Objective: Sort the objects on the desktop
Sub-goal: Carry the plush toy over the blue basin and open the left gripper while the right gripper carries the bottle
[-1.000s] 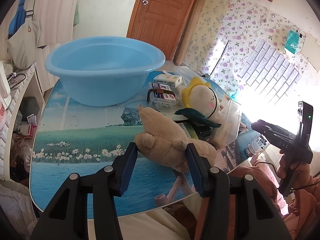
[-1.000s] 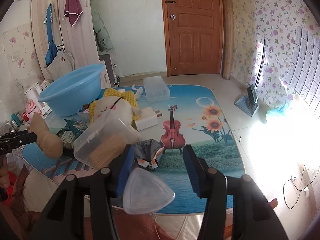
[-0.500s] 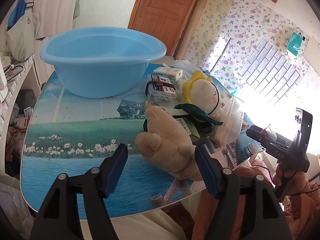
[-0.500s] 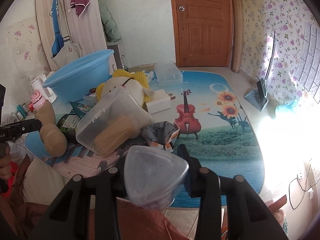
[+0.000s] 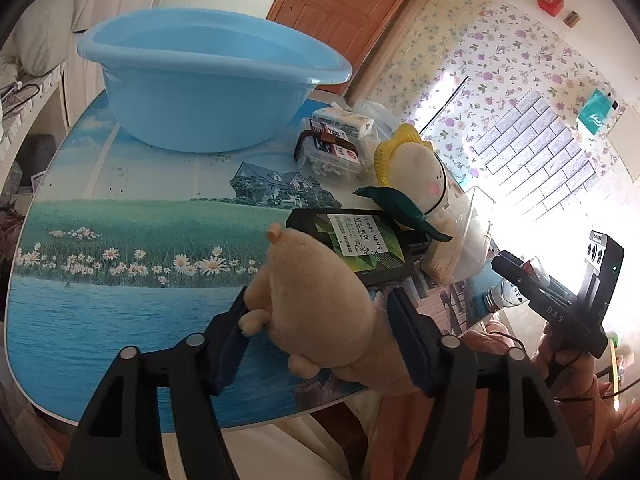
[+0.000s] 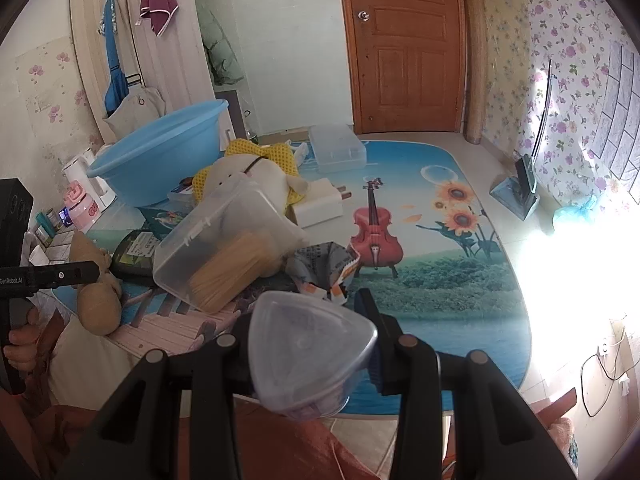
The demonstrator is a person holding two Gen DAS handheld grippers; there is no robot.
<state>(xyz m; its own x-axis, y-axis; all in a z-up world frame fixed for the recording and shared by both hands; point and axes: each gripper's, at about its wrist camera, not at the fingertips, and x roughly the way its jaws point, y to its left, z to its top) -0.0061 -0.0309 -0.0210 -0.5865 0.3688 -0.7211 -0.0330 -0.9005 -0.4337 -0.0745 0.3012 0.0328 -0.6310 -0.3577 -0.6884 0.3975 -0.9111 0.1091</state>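
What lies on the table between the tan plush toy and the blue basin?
In the left wrist view, nothing lies between the tan plush toy and the blue basin: only bare printed table. The clutter sits off to the right.

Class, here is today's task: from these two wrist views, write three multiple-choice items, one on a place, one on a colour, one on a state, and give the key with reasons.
1. Where does the blue basin stand?
A. on the floor
B. on the table
C. on a chair

2. What colour is the soft toy between the left gripper jaws?
A. tan
B. green
C. red

3. What is the right gripper doing?
A. hanging empty
B. holding a clear triangular container
C. gripping the basin

Key: B, the basin's base rests on the printed tabletop; A, its plush is tan; B, the container sits clamped between the jaws.
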